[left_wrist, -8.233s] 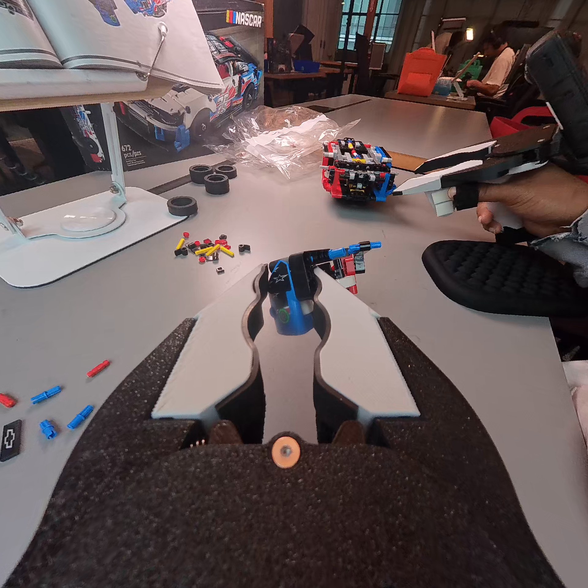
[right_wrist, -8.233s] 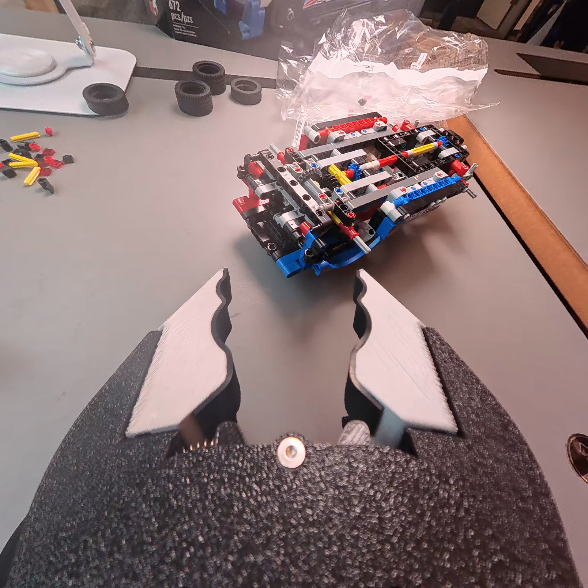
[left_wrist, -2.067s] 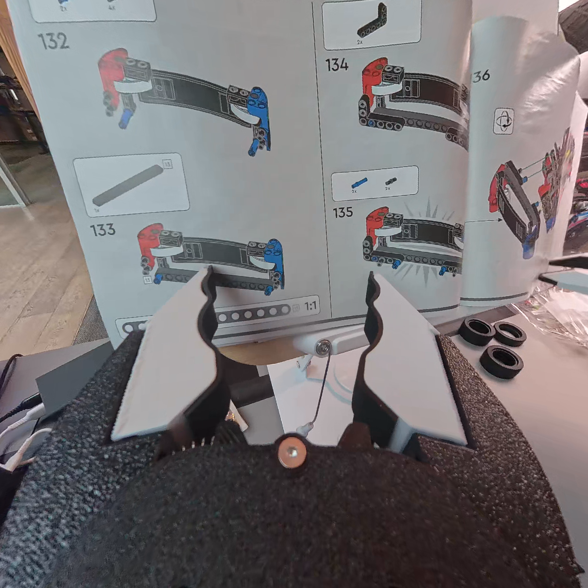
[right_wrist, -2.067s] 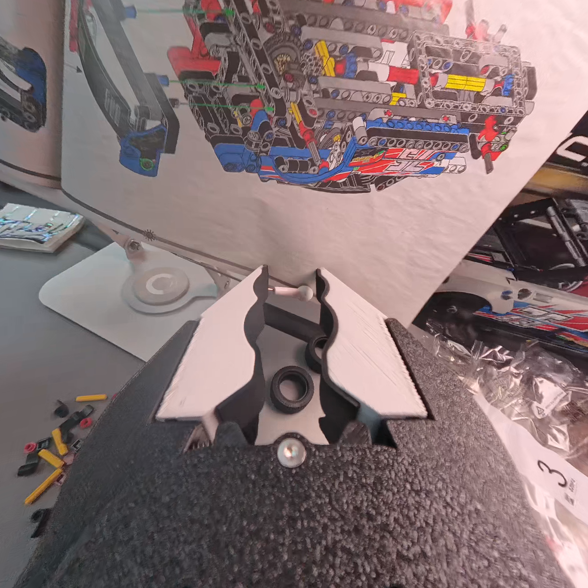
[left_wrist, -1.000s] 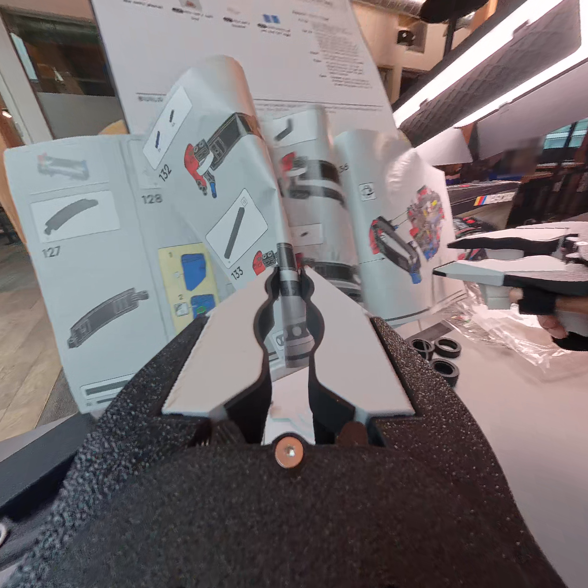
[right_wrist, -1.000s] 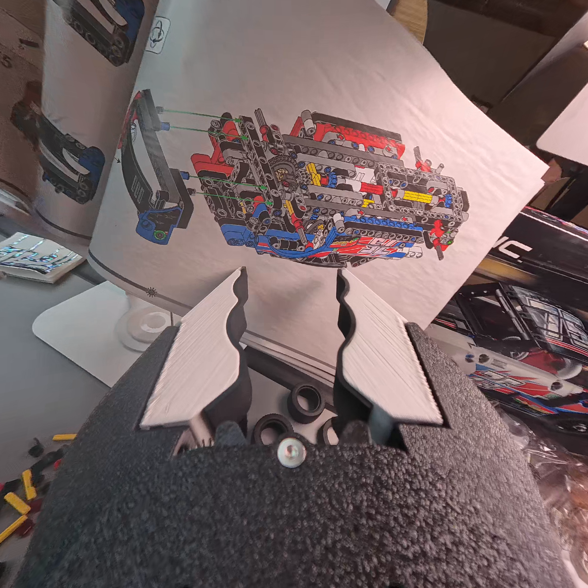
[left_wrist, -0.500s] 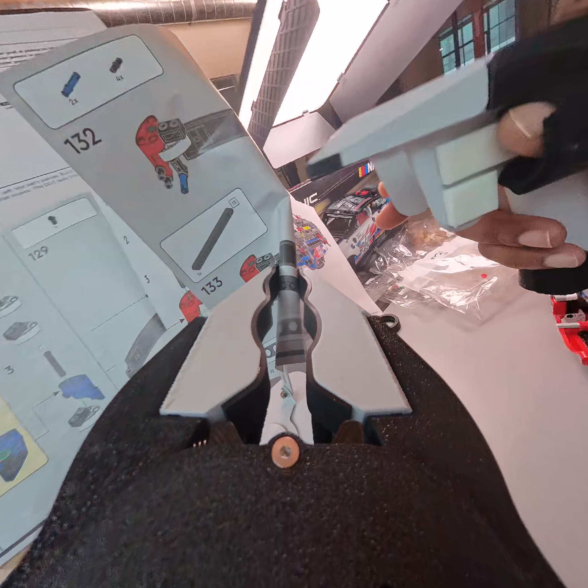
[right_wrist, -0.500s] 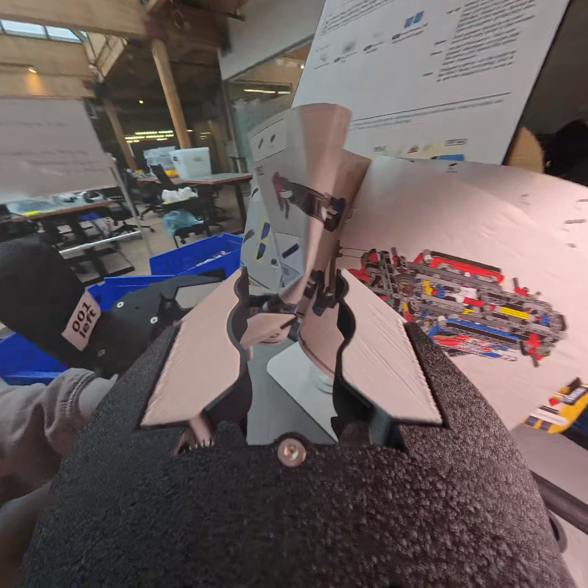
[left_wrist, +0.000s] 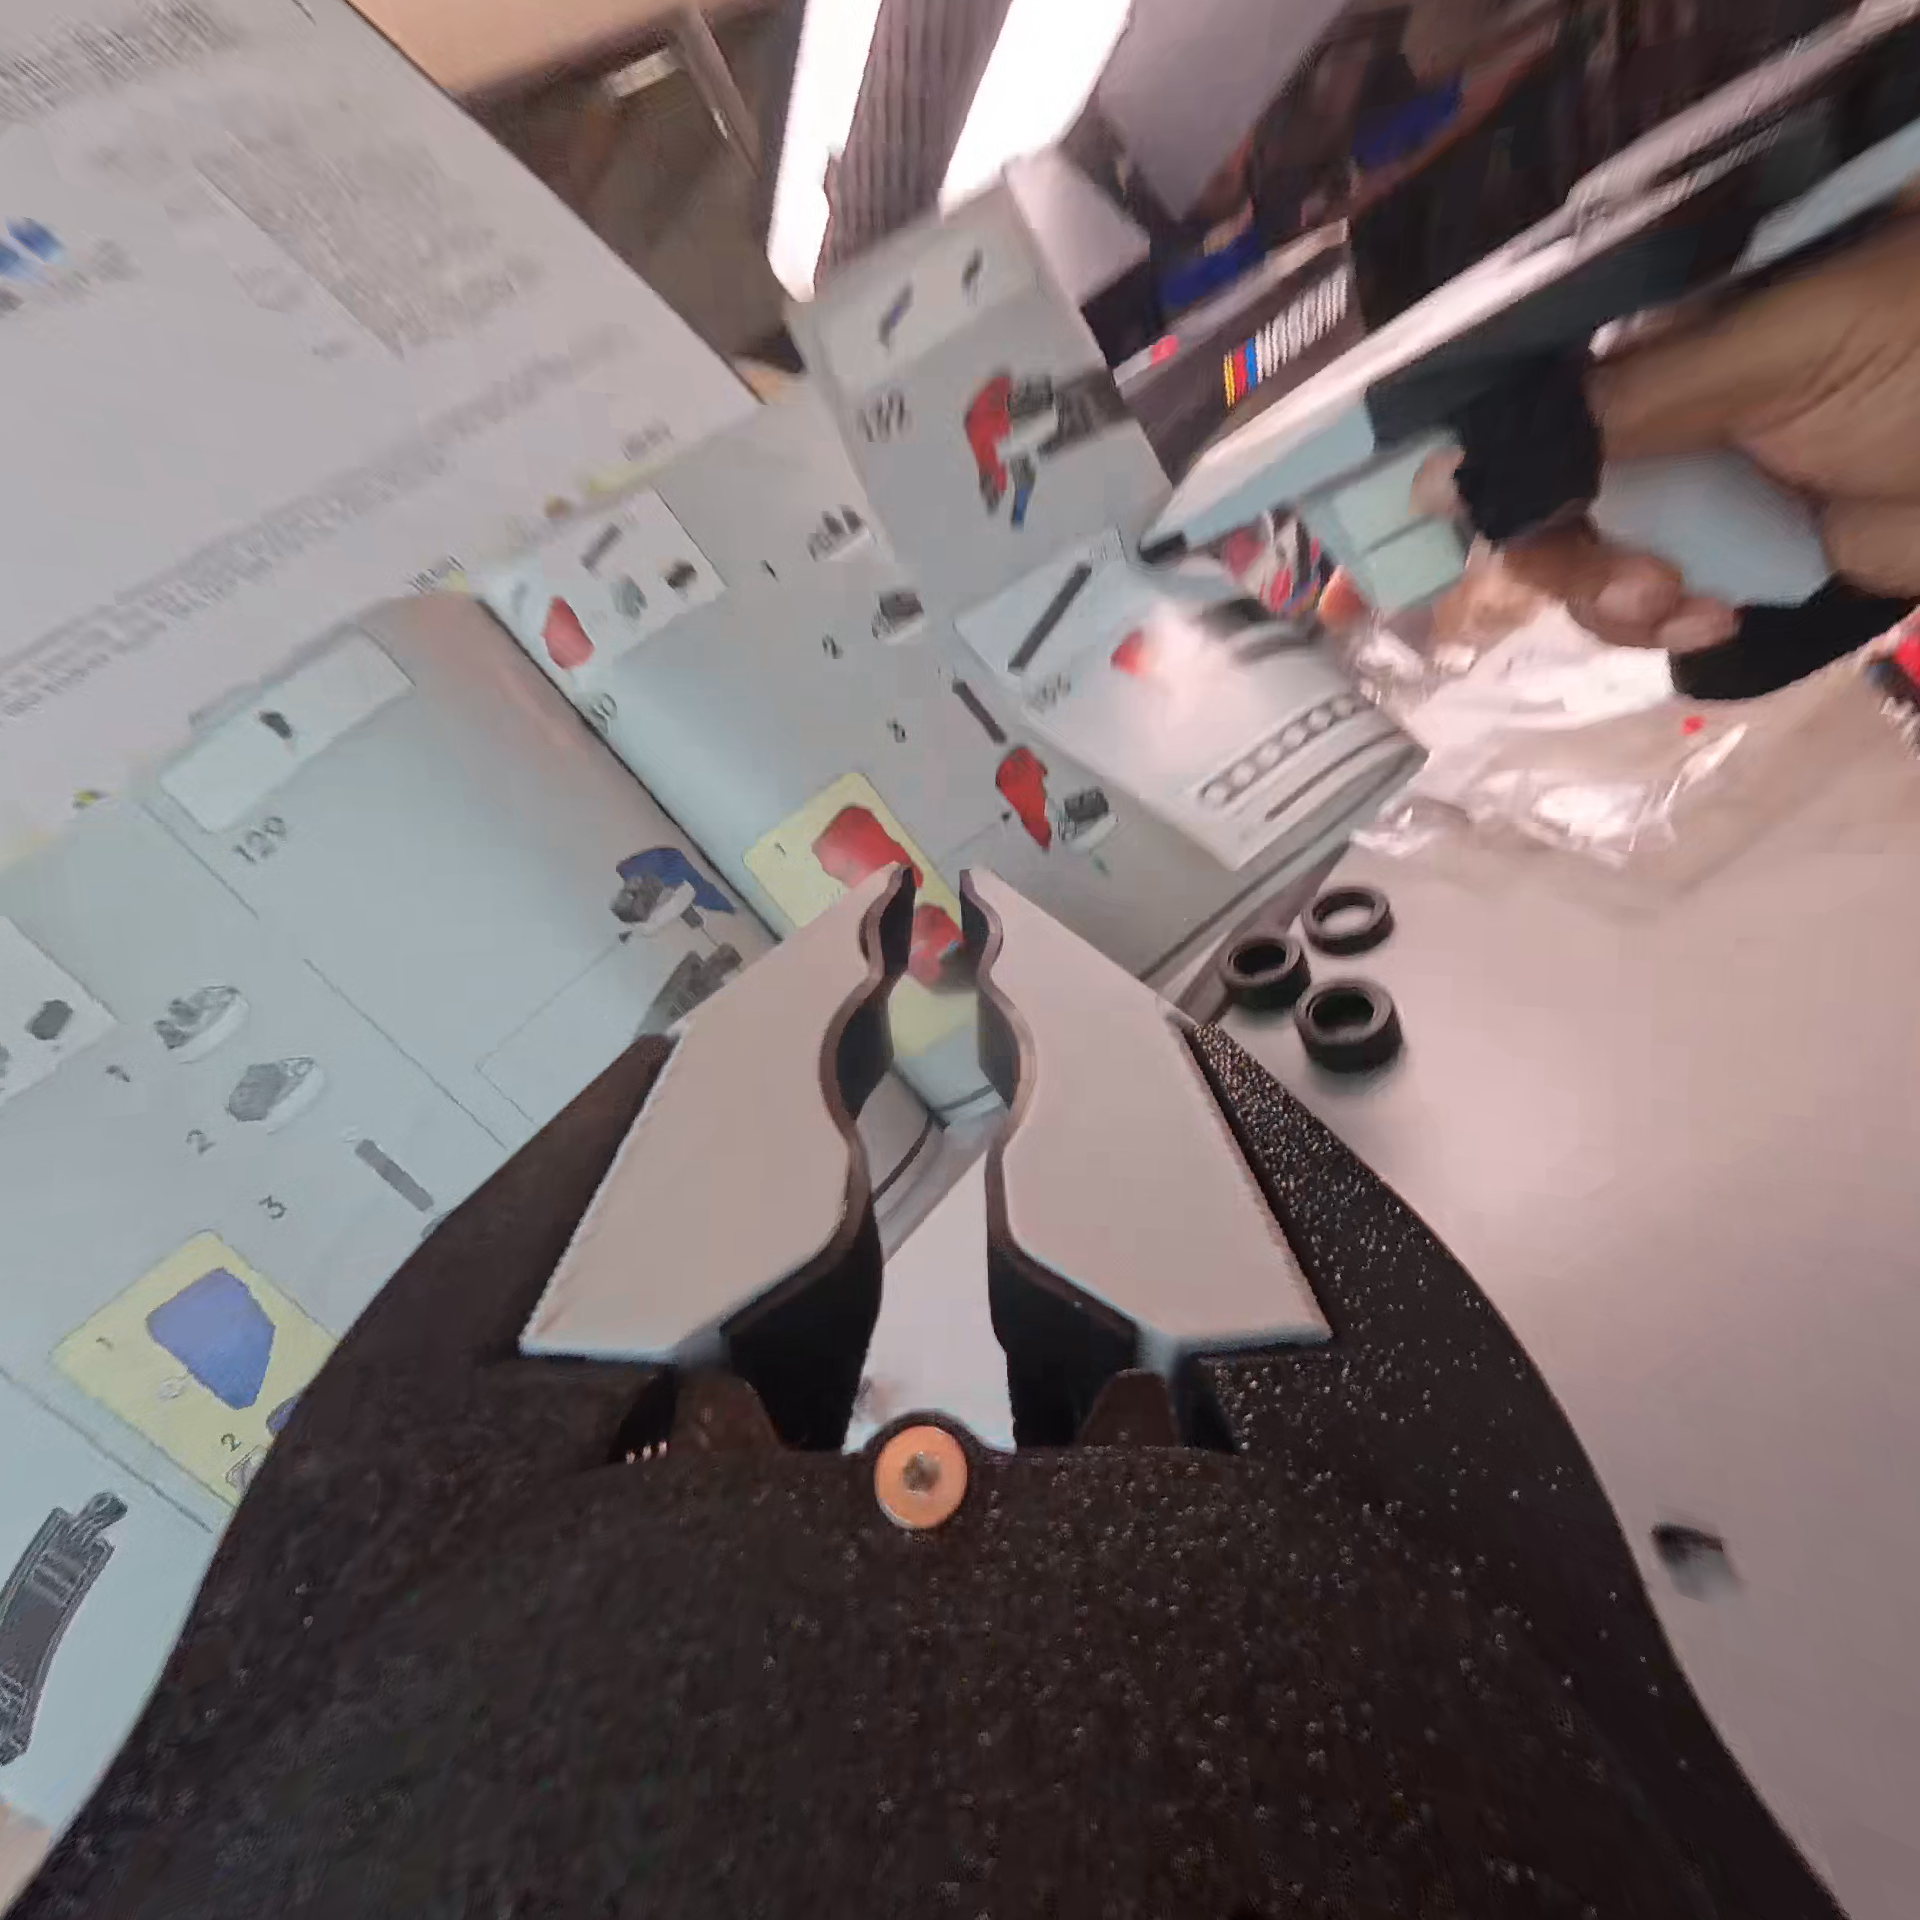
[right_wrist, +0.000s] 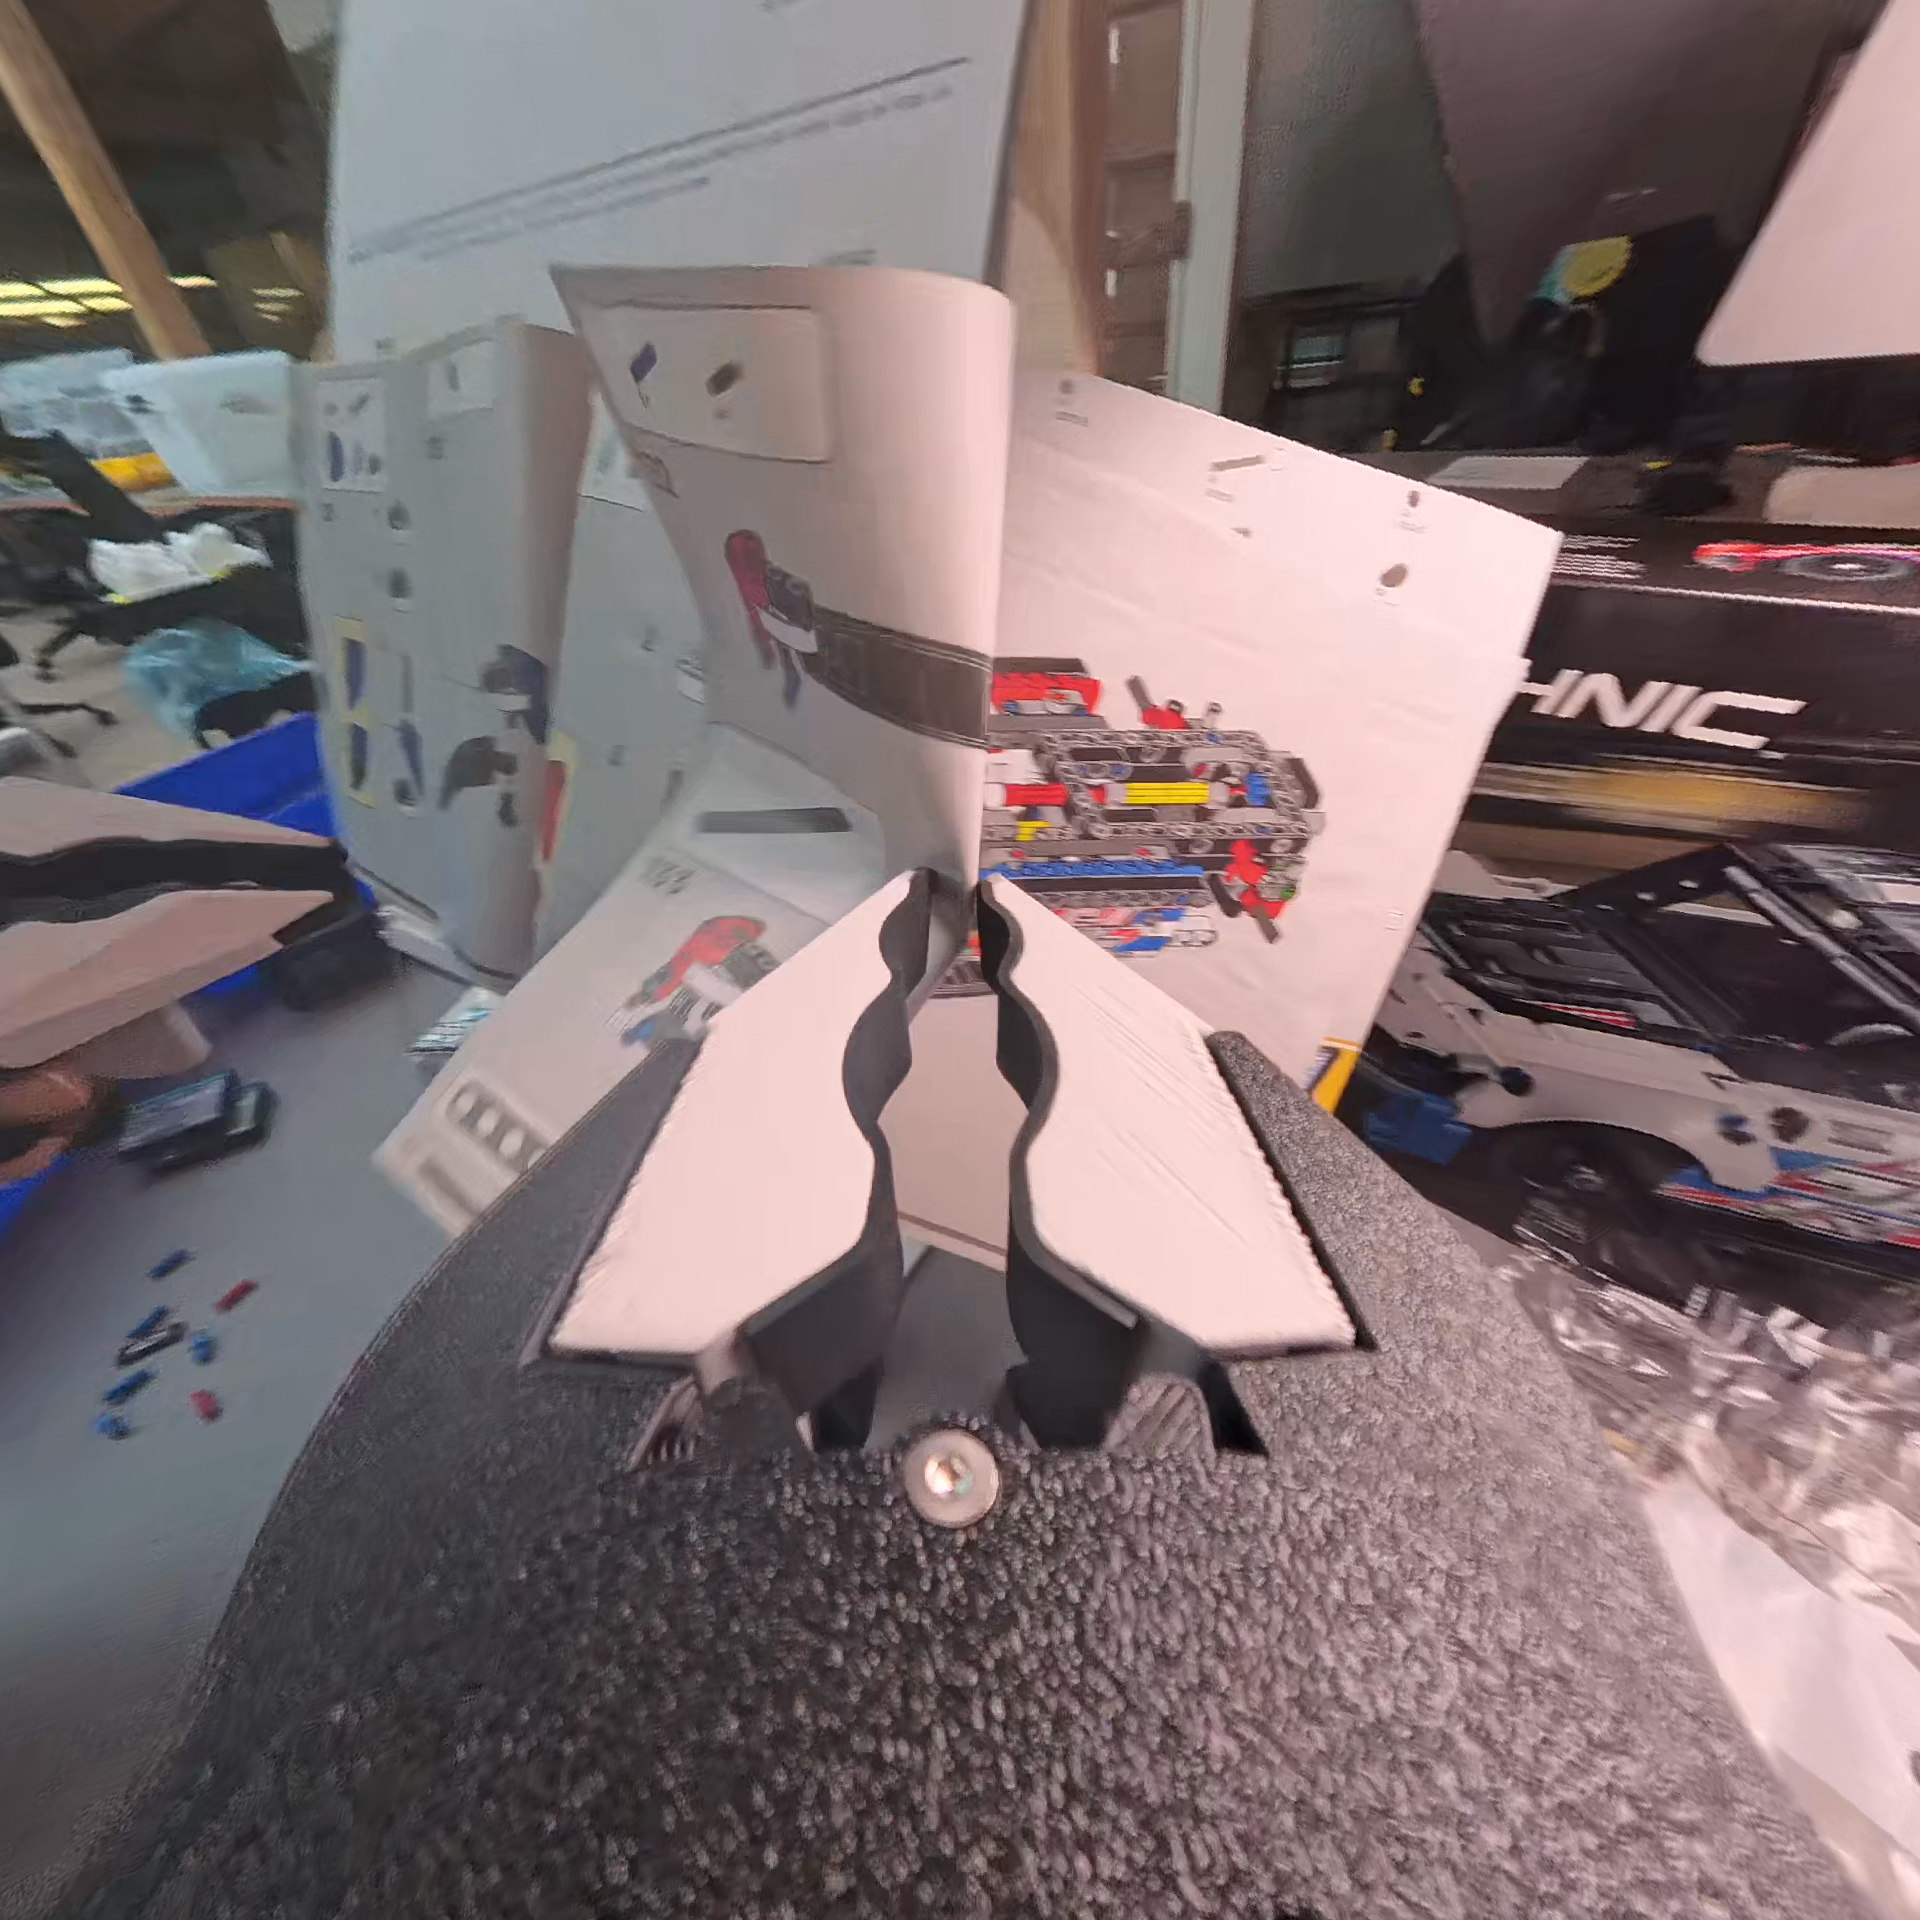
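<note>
Right claw (right_wrist: 951, 899), nearly closed, pinches the curled booklet page (right_wrist: 831, 540) at its lower edge, pg standing upright. Left claw (left_wrist: 930, 904), narrow & empty, hovers to its left, facing the open instr. booklet (left_wrist: 416, 883). Toy tyres (left_wrist: 1314, 987) sit on tabletop (left_wrist: 1558, 1143).

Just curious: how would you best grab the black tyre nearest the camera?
I'd take the nearest black tyre from above, pinching its near wall, one finger in the hole: it lies flat, hole up, another tyre close beside.
</note>
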